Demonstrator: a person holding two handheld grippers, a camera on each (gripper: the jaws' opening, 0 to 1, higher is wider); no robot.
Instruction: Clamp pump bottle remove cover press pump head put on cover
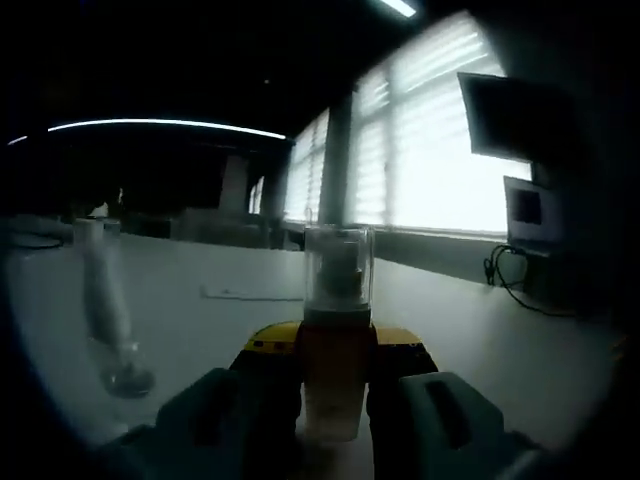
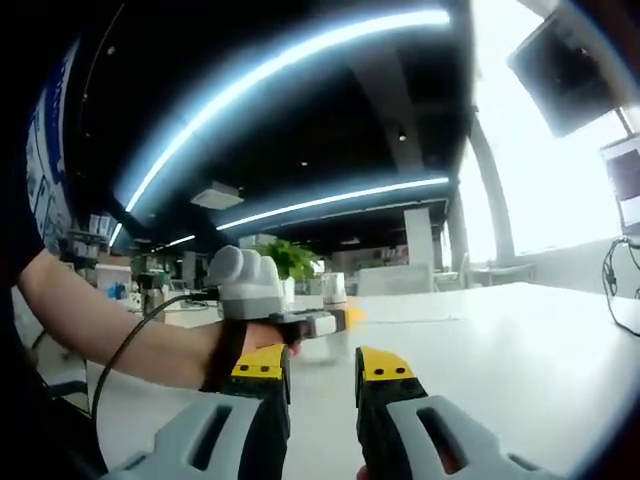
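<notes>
**Left gripper view: pump bottle clamped, cover on**

Left gripper view, from the left: a clear glass (image 1: 108, 330) with a pale object standing in it sits on the white table (image 1: 520, 340). Near the middle, the left gripper (image 1: 333, 400) has its jaws closed against the sides of the amber pump bottle (image 1: 333, 375), which stands upright between them. A clear cover (image 1: 338, 265) sits over the pump head. Bright blinds fill the windows at right.

Right gripper view, from the left: a person's forearm (image 2: 110, 335) reaches in, holding the left gripper (image 2: 300, 325) on the bottle, which is blurred here. The right gripper (image 2: 322, 385) hangs above the table, jaws apart with nothing between them.
</notes>
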